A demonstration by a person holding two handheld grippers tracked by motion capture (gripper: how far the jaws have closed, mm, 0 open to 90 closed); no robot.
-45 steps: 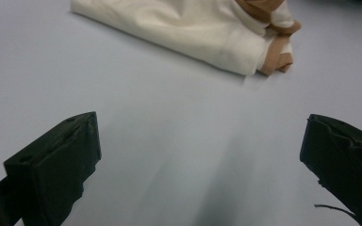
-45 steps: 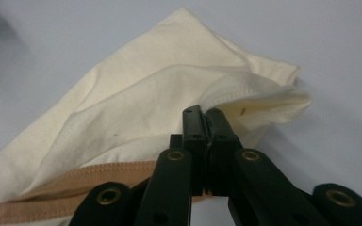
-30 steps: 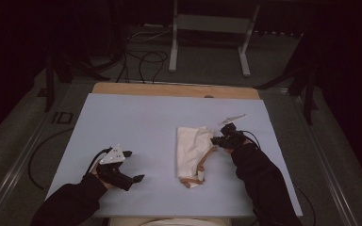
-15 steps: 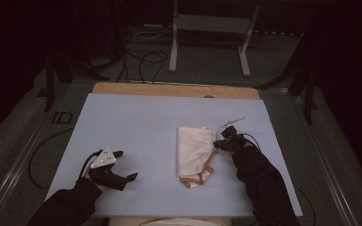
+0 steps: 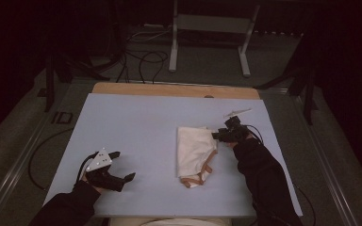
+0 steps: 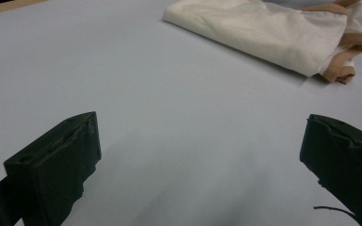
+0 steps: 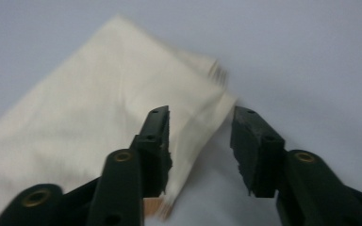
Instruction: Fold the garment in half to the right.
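A folded cream cloth point(image 5: 194, 148) with tan trim lies on the light blue table point(image 5: 136, 122), right of centre. My right gripper point(image 5: 215, 135) is at the cloth's upper right edge. Its jaws have just been opening and now stand apart. In the right gripper view point(image 7: 200, 127) they hover over the cloth's corner point(image 7: 99, 108) with no pad pressing on it. My left gripper point(image 5: 125, 165) rests near the front left of the table, wide open with nothing in it. In the left gripper view point(image 6: 200, 155) the cloth point(image 6: 268, 33) lies farther off, beyond the jaws.
A wooden strip point(image 5: 174, 89) runs along the table's far edge. Behind it are a metal stand point(image 5: 209, 37) and cables point(image 5: 141, 56) on the floor. Bare table surface stretches between my left gripper and the cloth.
The right gripper's jaws have parted and let go of the cloth's edge, which now lies flat. The left gripper has barely moved.
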